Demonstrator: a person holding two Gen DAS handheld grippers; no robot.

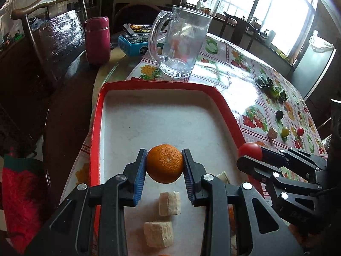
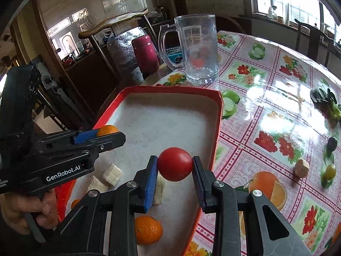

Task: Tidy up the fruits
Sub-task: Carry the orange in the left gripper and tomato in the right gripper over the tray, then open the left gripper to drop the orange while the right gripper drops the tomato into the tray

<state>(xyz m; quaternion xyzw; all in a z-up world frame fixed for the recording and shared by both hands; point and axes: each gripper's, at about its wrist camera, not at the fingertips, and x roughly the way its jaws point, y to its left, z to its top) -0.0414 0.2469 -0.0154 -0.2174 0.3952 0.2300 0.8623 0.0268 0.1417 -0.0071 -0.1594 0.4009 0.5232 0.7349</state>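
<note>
My left gripper (image 1: pixel 164 163) is shut on an orange (image 1: pixel 165 163) and holds it above the red-rimmed tray (image 1: pixel 149 84). It also shows at the left of the right wrist view (image 2: pixel 110 135). My right gripper (image 2: pixel 175 164) is shut on a red tomato (image 2: pixel 175 164) over the tray's right side (image 2: pixel 219 115). The tomato also shows in the left wrist view (image 1: pixel 250 152). Banana pieces (image 1: pixel 169 203) and another orange (image 2: pixel 148 230) lie in the tray.
On the flowered tablecloth to the right lie leafy greens (image 2: pixel 326 104), a dark fruit (image 2: pixel 332 143), a beige piece (image 2: pixel 301 168) and a green grape (image 2: pixel 330 172); a small red fruit (image 1: pixel 300 131) too. A glass mug (image 2: pixel 197 49), a maroon flask (image 1: pixel 97 40) and a blue box (image 1: pixel 134 43) stand behind the tray.
</note>
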